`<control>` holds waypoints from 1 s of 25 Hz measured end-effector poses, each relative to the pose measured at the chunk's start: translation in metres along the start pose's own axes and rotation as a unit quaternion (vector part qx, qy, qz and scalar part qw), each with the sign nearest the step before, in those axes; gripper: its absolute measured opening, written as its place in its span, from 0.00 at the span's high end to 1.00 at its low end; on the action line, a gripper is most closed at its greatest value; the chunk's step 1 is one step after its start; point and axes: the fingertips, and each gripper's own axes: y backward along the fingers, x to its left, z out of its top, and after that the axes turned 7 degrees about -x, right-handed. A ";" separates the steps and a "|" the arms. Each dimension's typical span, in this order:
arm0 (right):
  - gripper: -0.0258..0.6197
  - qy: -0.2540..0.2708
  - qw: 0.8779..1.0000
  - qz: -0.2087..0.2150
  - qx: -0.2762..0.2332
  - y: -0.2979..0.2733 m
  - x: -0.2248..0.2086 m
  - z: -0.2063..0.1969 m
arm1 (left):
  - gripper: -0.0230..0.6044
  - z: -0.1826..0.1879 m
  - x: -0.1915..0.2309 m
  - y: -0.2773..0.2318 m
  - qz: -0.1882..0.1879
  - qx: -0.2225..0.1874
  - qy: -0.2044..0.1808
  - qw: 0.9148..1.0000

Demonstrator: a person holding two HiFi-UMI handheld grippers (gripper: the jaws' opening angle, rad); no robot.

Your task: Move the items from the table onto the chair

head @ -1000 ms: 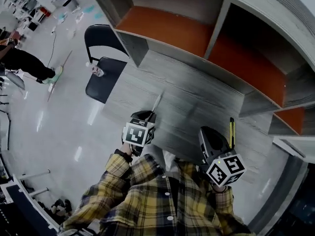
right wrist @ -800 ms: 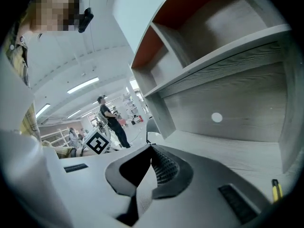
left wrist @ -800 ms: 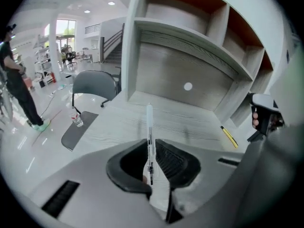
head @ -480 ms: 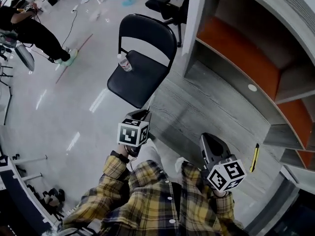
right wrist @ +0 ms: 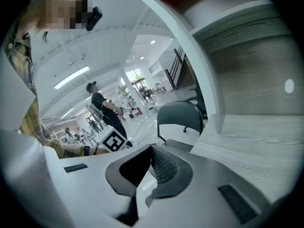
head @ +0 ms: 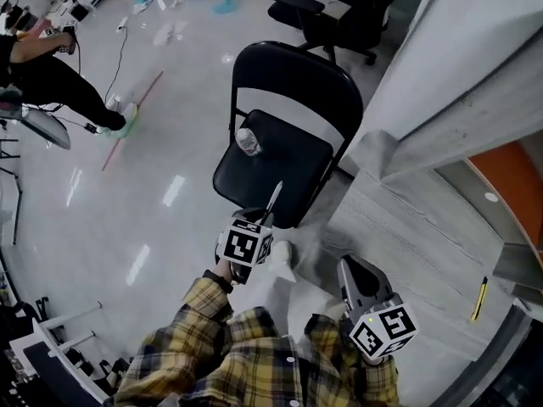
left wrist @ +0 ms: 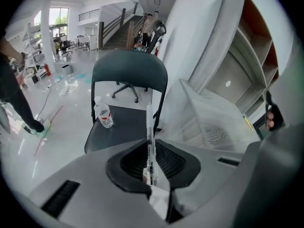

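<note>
Fingers (left wrist: 167, 160) of left gripper (left wrist: 151, 144) clamp thin stick (left wrist: 149, 127), probably a pen, protruding beyond them | right gripper (right wrist: 152, 151): closed, empty

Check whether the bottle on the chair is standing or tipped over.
Standing: the bottle rests base-down on the chair seat, with its cap on top.

A clear plastic bottle (head: 247, 141) rests on the matt seat of a black metal-framed chair (head: 288, 164), beside a grey wood-grain tabletop (head: 407, 236) and glossy pale floor (head: 127, 227).
</note>
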 end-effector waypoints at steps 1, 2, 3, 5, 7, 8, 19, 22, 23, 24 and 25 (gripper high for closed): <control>0.93 -0.002 1.000 -0.001 0.002 -0.012 0.005 -0.001 | 0.88 -0.003 0.009 -0.010 -0.003 0.007 0.002 1.000; 0.93 -0.006 1.000 -0.002 0.004 -0.024 0.007 -0.003 | 0.88 -0.006 0.018 -0.021 -0.006 0.012 0.003 1.000; 0.93 -0.012 1.000 -0.003 0.006 -0.036 0.009 -0.006 | 0.88 -0.009 0.026 -0.033 -0.007 0.017 0.003 1.000; 0.93 -0.029 1.000 -0.004 0.012 -0.059 0.007 -0.016 | 0.88 -0.017 0.041 -0.059 -0.007 0.028 -0.001 1.000; 0.93 -0.041 0.999 -0.001 0.021 -0.078 0.003 -0.027 | 0.88 -0.031 0.050 -0.085 -0.008 0.041 0.001 0.999; 0.93 -0.043 0.999 0.002 0.025 -0.086 -0.001 -0.032 | 0.88 -0.038 0.053 -0.099 -0.009 0.046 0.006 0.999; 0.93 -0.044 0.998 0.031 0.022 -0.131 -0.014 -0.051 | 0.88 -0.101 0.098 -0.230 0.029 0.089 0.014 0.995; 0.93 -0.055 0.998 0.031 0.023 -0.134 -0.020 -0.061 | 0.88 -0.110 0.106 -0.248 0.040 0.093 0.025 0.995; 0.93 -0.057 0.998 0.028 0.023 -0.133 -0.022 -0.063 | 0.88 -0.113 0.107 -0.253 0.042 0.098 0.026 0.994; 0.93 -0.058 0.998 0.025 0.022 -0.132 -0.023 -0.063 | 0.87 -0.117 0.107 -0.257 0.045 0.104 0.026 0.993; 0.93 -0.058 0.998 0.021 0.020 -0.130 -0.024 -0.062 | 0.87 -0.121 0.108 -0.259 0.048 0.110 0.023 0.992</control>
